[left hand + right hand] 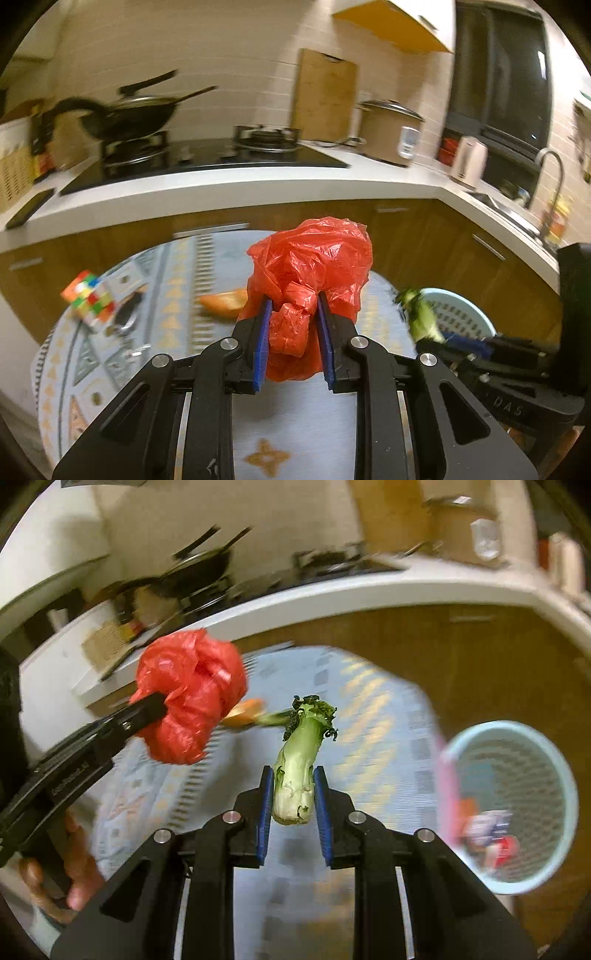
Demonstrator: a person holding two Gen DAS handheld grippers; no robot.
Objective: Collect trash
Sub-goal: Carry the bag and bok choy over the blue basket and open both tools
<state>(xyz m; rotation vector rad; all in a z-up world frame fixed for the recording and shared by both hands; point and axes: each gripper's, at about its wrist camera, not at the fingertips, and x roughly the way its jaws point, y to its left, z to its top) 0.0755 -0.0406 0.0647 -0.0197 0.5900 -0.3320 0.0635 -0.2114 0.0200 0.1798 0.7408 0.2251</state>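
My left gripper (pixel 293 312) is shut on a crumpled red plastic bag (pixel 314 269) and holds it above the round table (pixel 295 417). The bag also shows in the right wrist view (pixel 192 698), at the left. My right gripper (pixel 293 779) is shut on a green vegetable stalk (pixel 297 771) with dark leafy ends, held above the table. The stalk also shows in the left wrist view (pixel 423 314), at the right. A pale blue mesh basket (pixel 554 760) with some trash inside sits to the right, below the table's edge. An orange peel (pixel 225 301) lies on the table.
A Rubik's cube (pixel 90 297) sits at the table's left edge. Behind the table runs a white counter (pixel 258 184) with a stove, a wok (pixel 129 114), a rice cooker (pixel 388 129), a kettle and a sink. Wooden cabinets stand below it.
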